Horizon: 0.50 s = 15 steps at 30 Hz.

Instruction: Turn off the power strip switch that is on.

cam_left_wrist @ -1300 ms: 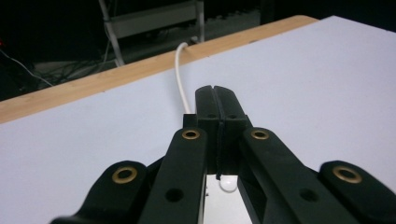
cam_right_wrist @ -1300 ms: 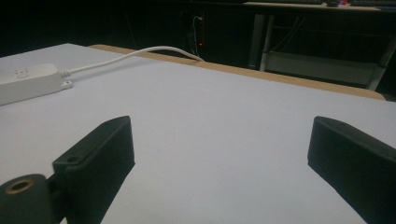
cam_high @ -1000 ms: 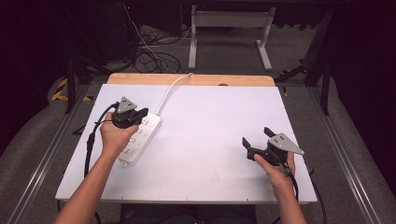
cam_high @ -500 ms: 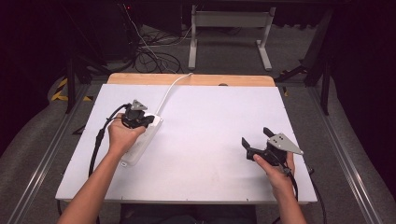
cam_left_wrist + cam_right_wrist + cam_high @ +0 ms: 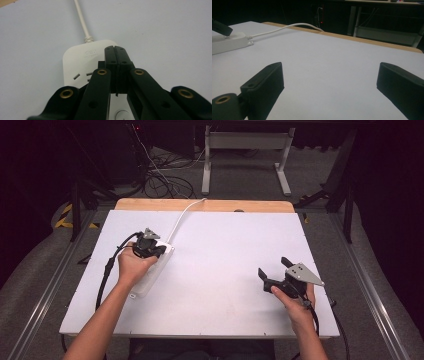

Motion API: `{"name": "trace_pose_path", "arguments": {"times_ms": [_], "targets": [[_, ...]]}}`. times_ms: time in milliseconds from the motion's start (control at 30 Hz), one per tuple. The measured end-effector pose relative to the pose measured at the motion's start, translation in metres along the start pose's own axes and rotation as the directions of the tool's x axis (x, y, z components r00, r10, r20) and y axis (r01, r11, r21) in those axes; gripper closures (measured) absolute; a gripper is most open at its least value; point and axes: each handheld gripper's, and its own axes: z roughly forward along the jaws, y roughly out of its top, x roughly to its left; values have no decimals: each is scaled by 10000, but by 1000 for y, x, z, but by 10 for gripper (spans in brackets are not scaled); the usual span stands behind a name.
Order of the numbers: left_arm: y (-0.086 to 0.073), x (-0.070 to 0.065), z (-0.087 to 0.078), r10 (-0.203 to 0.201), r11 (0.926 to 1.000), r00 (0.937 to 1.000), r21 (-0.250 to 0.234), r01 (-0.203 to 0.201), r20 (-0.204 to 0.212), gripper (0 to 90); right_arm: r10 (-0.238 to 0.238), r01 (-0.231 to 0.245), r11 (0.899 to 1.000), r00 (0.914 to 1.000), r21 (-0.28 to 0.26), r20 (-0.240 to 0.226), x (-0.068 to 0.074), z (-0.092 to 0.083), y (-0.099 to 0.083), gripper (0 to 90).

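- Your left claw [image 5: 116,53] has its jaws pressed together with nothing between them, and it hangs over the cable end of the white power strip [image 5: 152,270], just beyond the first socket. Whether the tips touch the casing, I cannot tell.
- The power strip lies on the left half of the white table [image 5: 225,265], running from near you up toward the far edge, with its white cord [image 5: 182,217] leading off over the wooden strip at the back.
- If you push down or sideways with closed jaws, I'd expect the strip to skate on the smooth table, since nothing pins it.
- Its round button [image 5: 121,115] sits just below your jaws in the left gripper view; a careless press could toggle it.
- A tug on the strip could pull the cord taut against whatever it plugs into off the table.
- Your right claw [image 5: 275,268] is spread wide and empty, well apart from the strip, so it offers no bracing.
- Count: one power strip, one cord, one button in view, two claws, one table.
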Motion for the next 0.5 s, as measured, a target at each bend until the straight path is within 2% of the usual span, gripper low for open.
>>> {"name": "trace_pose_path", "arguments": {"times_ms": [67, 133, 500], "targets": [[0, 2, 0, 1, 10000, 9999, 22, -1, -128, 900, -4, 4, 10000, 10000, 5, -6, 0, 0, 0, 80], [0, 3, 0, -105, 9999, 9999, 73, 106, -51, 900, 8, -8, 10000, 10000, -6, -18, 0, 0, 0, 80], [-2, 0, 2, 16, 9996, 10000, 279, -17, 25, 900, 99, -99, 9999, 9999, -77, 20, -1, -1, 1, 76]]}}
